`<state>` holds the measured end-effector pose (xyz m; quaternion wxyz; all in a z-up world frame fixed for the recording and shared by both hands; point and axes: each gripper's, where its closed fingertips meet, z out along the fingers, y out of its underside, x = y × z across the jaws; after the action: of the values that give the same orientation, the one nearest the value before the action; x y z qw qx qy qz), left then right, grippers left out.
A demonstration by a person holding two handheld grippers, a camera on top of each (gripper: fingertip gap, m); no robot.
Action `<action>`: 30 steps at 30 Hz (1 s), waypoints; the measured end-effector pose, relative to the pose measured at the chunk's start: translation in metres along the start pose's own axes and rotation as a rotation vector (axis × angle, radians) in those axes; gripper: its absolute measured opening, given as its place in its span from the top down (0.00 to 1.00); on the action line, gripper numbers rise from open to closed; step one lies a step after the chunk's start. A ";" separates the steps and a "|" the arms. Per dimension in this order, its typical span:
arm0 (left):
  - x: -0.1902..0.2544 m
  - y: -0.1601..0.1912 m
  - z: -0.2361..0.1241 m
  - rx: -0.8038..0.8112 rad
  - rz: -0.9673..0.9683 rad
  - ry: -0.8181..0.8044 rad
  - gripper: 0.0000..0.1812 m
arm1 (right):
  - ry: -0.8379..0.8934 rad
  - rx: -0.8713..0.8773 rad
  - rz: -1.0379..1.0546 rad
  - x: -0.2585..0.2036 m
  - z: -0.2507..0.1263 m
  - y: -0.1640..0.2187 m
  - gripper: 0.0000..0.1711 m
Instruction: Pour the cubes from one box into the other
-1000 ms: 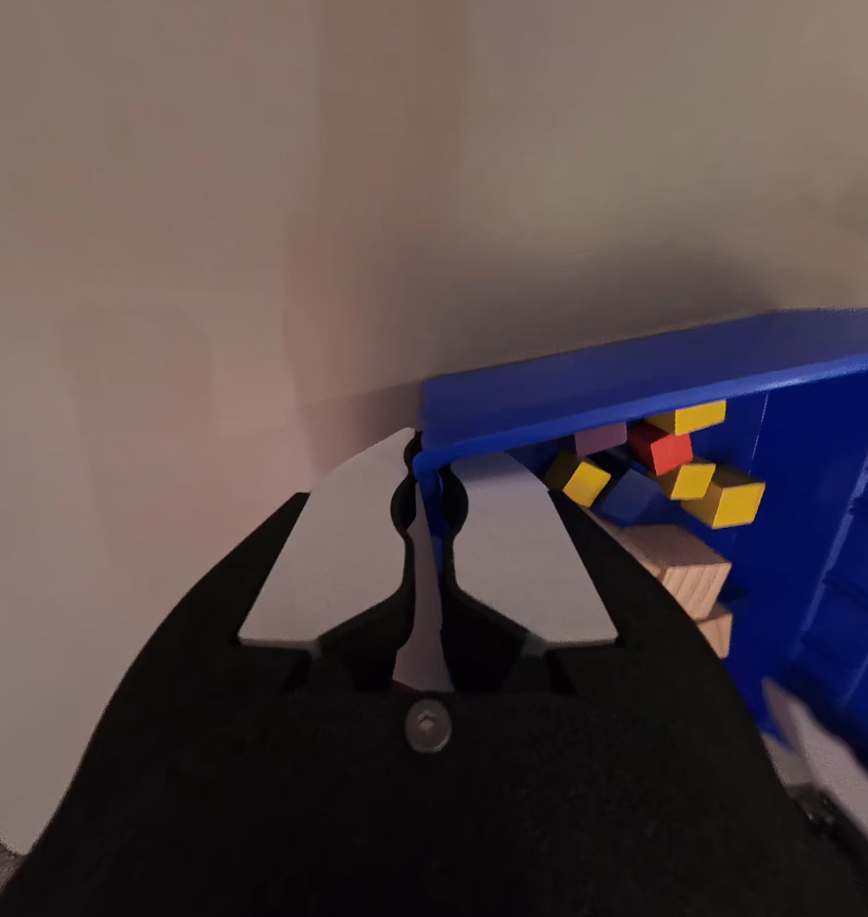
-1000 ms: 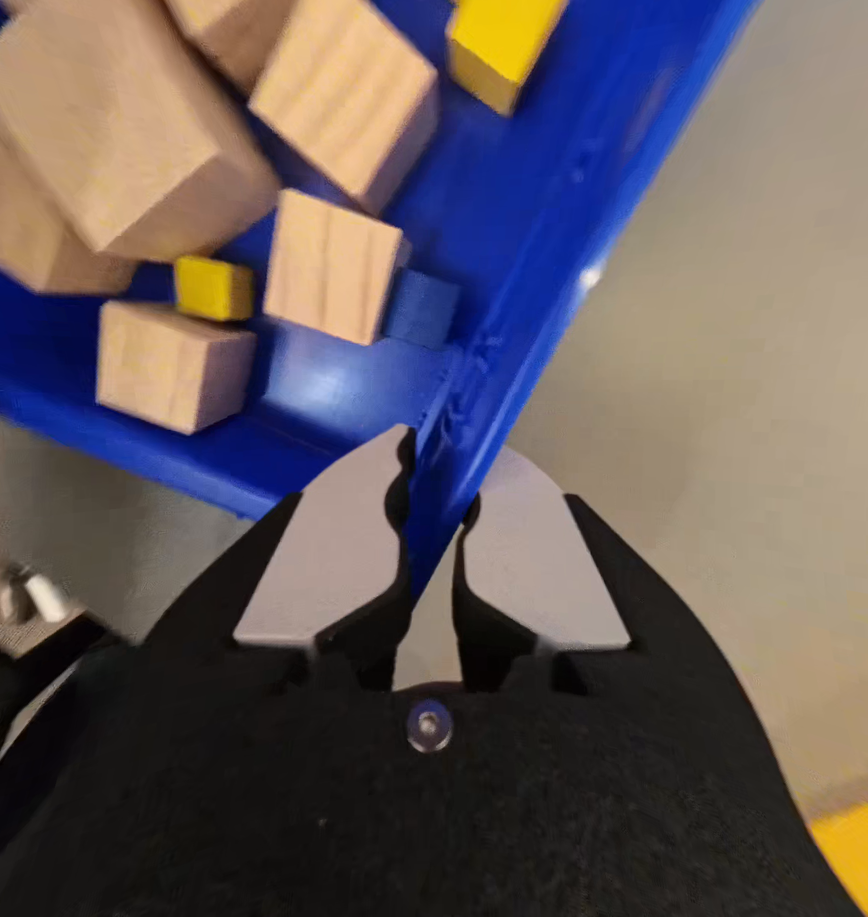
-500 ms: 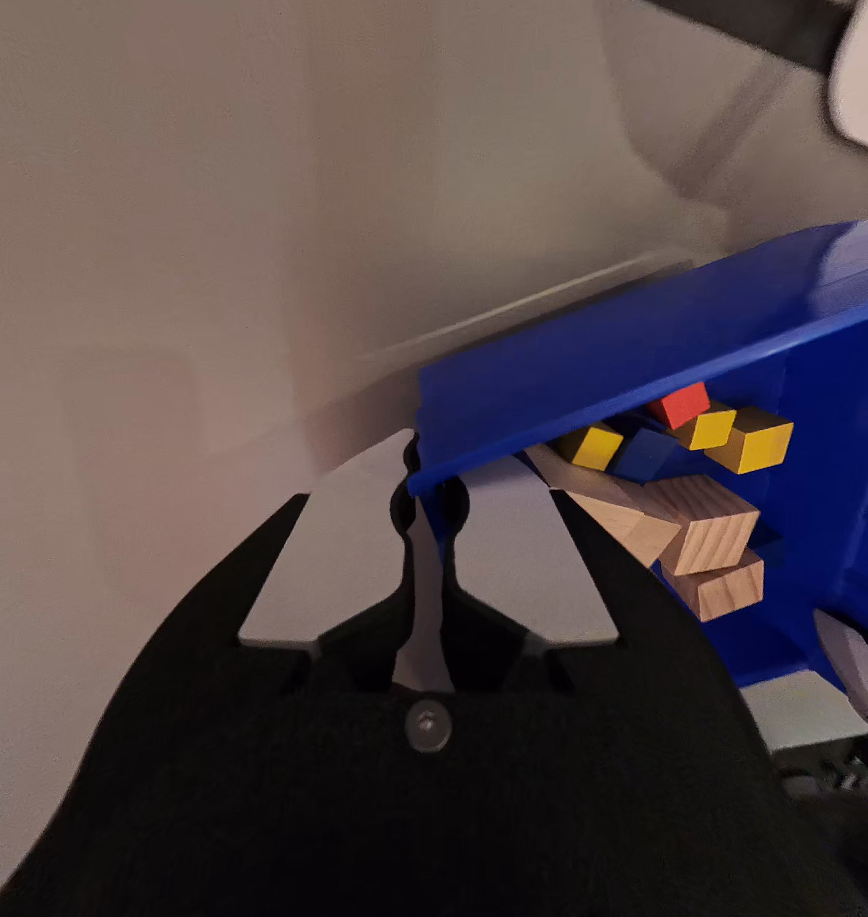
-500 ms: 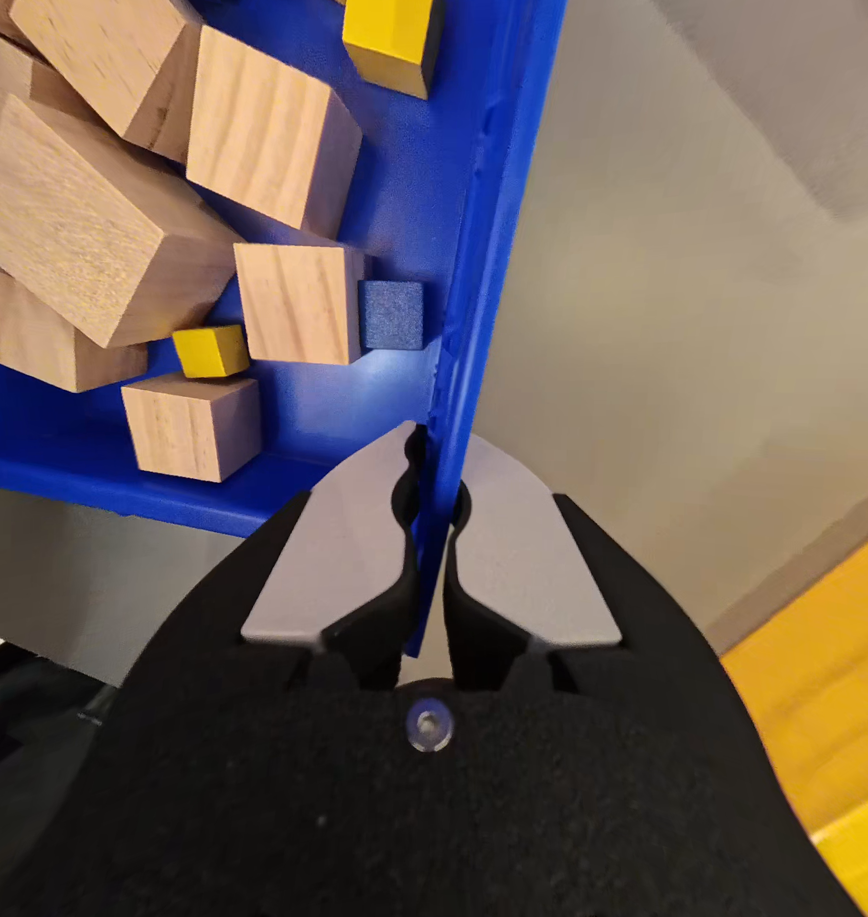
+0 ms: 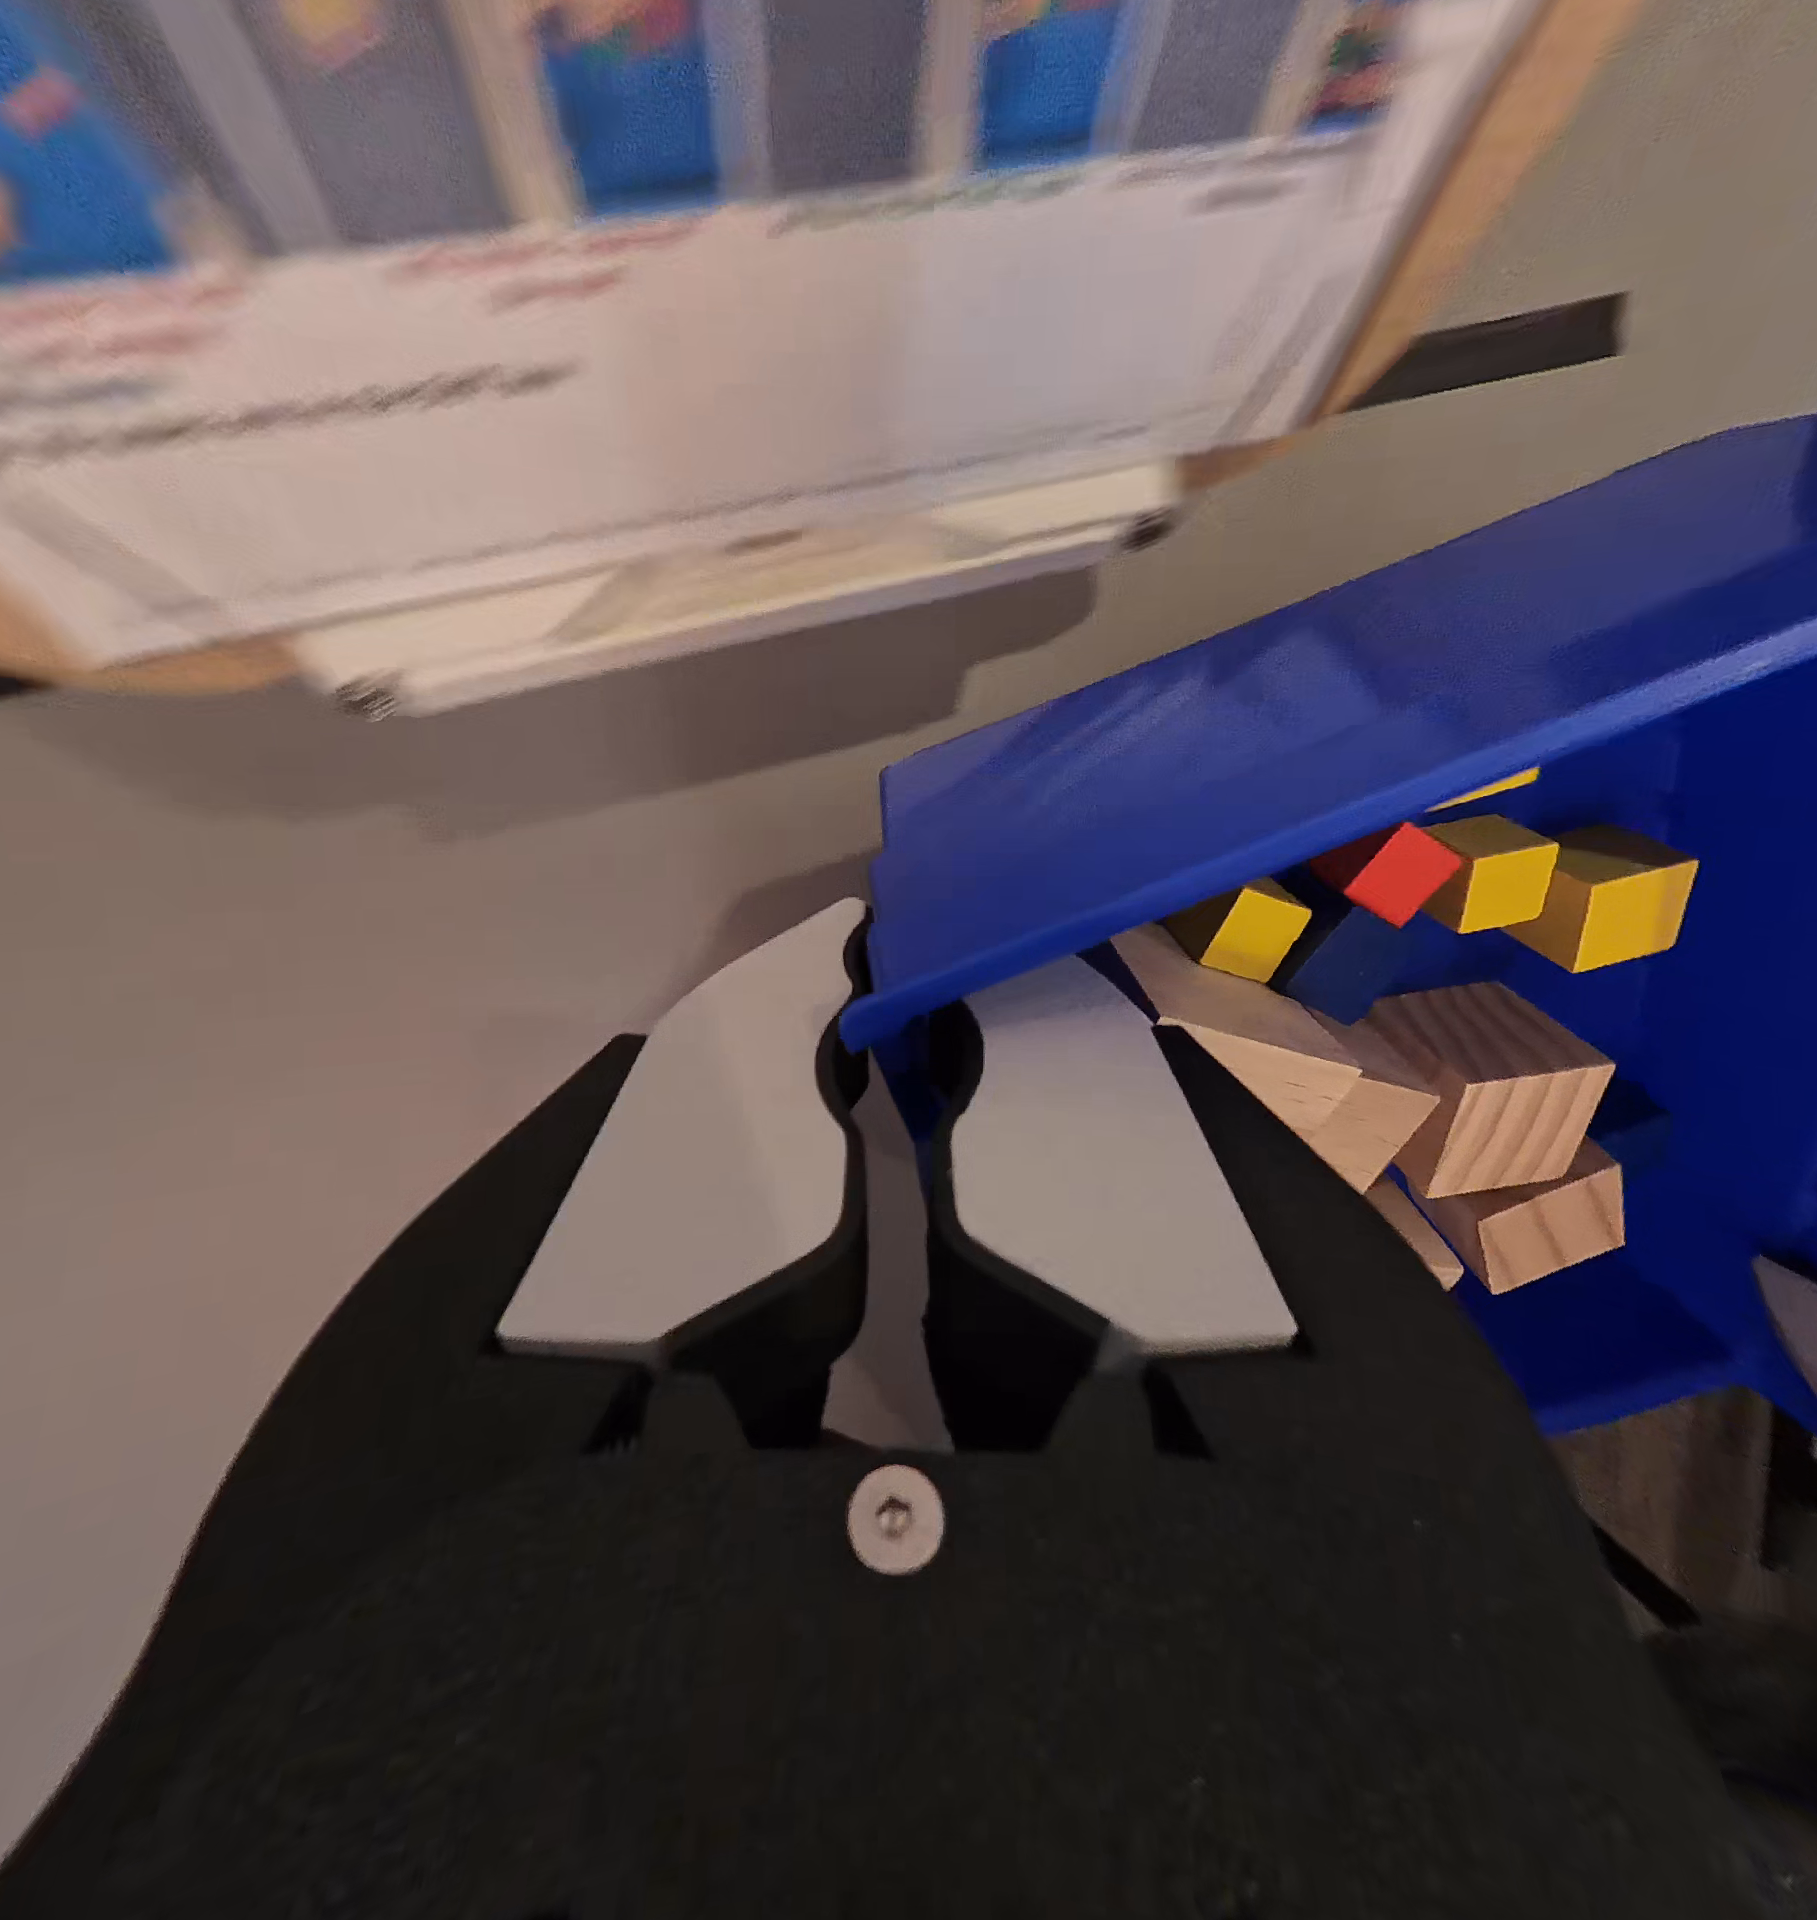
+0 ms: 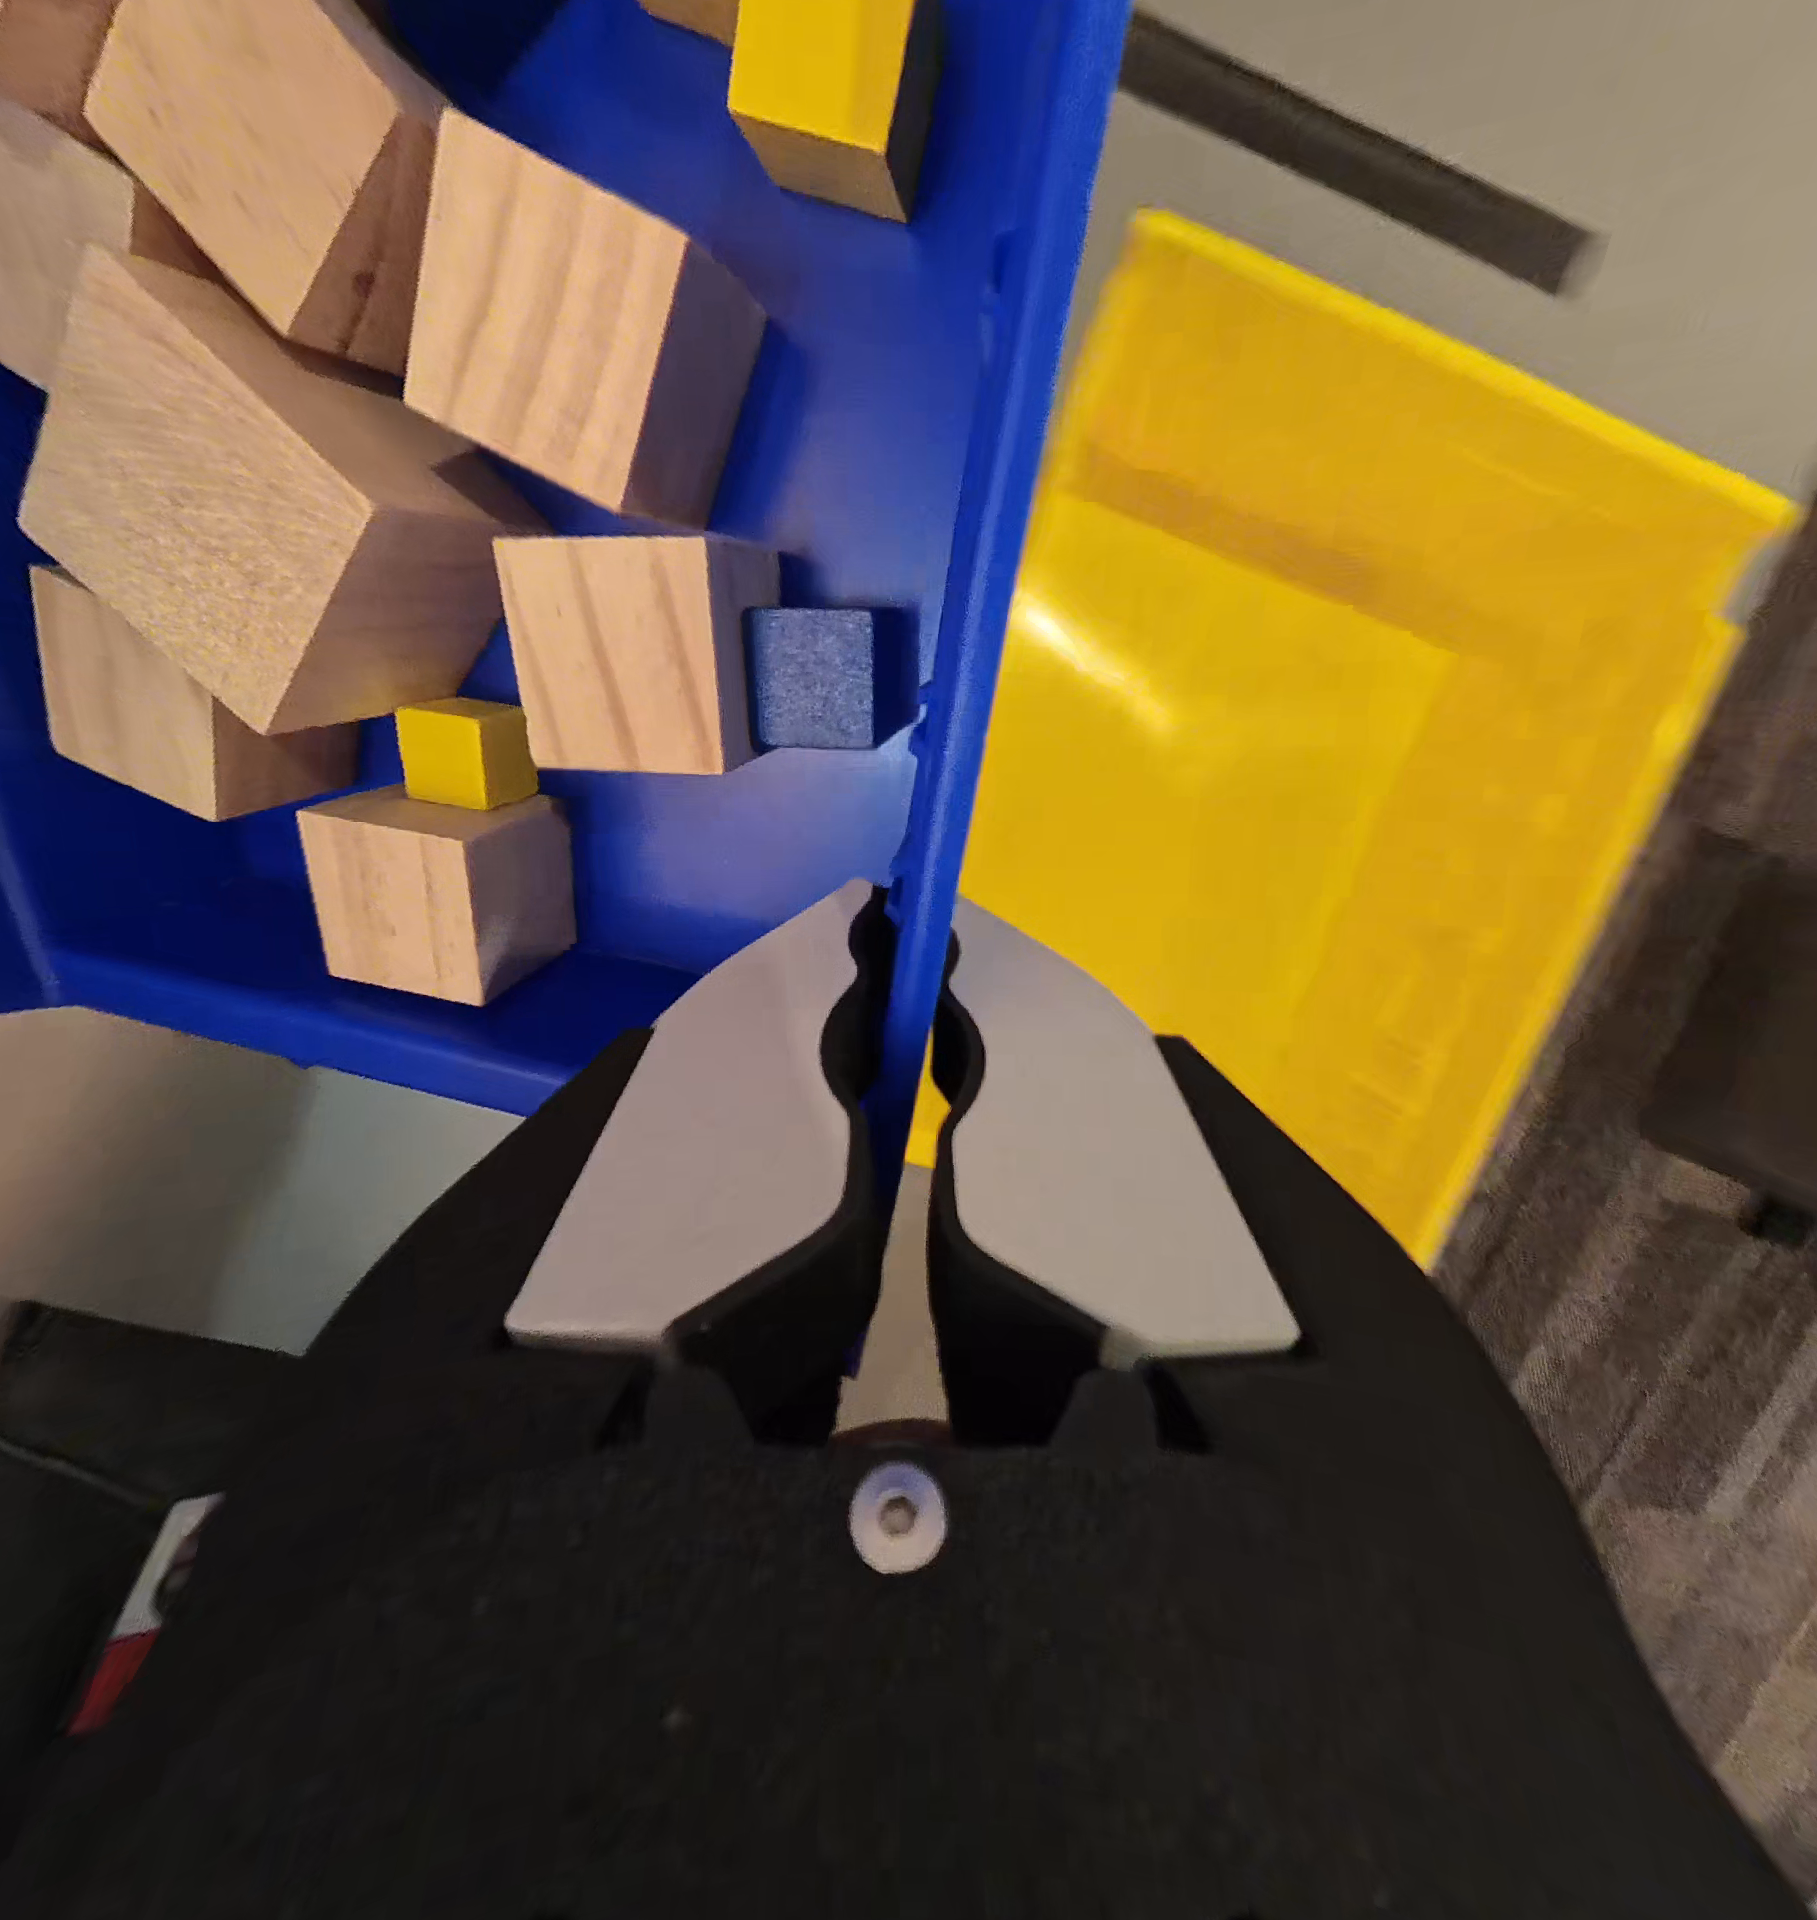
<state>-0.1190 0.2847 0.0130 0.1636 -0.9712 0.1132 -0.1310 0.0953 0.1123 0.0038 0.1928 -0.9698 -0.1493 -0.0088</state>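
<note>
While the blue box (image 5: 1299, 748) is tilted in mid-air, the left hand-held gripper (image 5: 896, 1023) pinches one of its walls at a corner, one finger outside and one inside. The right hand-held gripper (image 6: 906, 997) likewise clamps an edge-on wall of the blue box (image 6: 997, 436), a finger on each face. Inside lie plain wooden cubes (image 6: 582, 343), a small yellow cube (image 6: 464, 753) resting on one of them, a small dark blue cube (image 6: 810, 677) beside the gripped wall, and a larger yellow cube (image 6: 826, 83). The left wrist view adds a red cube (image 5: 1400, 873) among yellow ones. The yellow box (image 6: 1299, 665) sits just beyond the gripped wall, over a pale desk (image 6: 1662, 156). A blurred printed board (image 5: 623, 343) hangs behind.
</note>
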 end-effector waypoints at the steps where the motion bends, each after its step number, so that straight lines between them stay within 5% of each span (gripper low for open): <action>1: 0.025 -0.010 0.003 0.018 0.017 0.015 0.97 | 0.030 0.010 0.027 0.022 -0.008 0.004 0.98; 13: 0.263 -0.097 0.044 0.263 0.234 0.241 0.97 | 0.357 0.205 0.281 0.221 -0.027 0.066 0.97; 20: 0.286 -0.107 0.084 0.296 0.268 0.359 0.97 | 0.462 0.256 0.340 0.233 -0.005 0.079 0.97; 30: 0.295 -0.110 0.105 0.409 0.298 0.732 0.98 | 0.812 0.358 0.396 0.200 -0.010 0.089 0.97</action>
<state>0.2087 0.3382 0.0198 0.3184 -0.7817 0.2743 -0.4607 0.3130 0.0875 -0.0056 0.3974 -0.8493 0.1261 -0.3239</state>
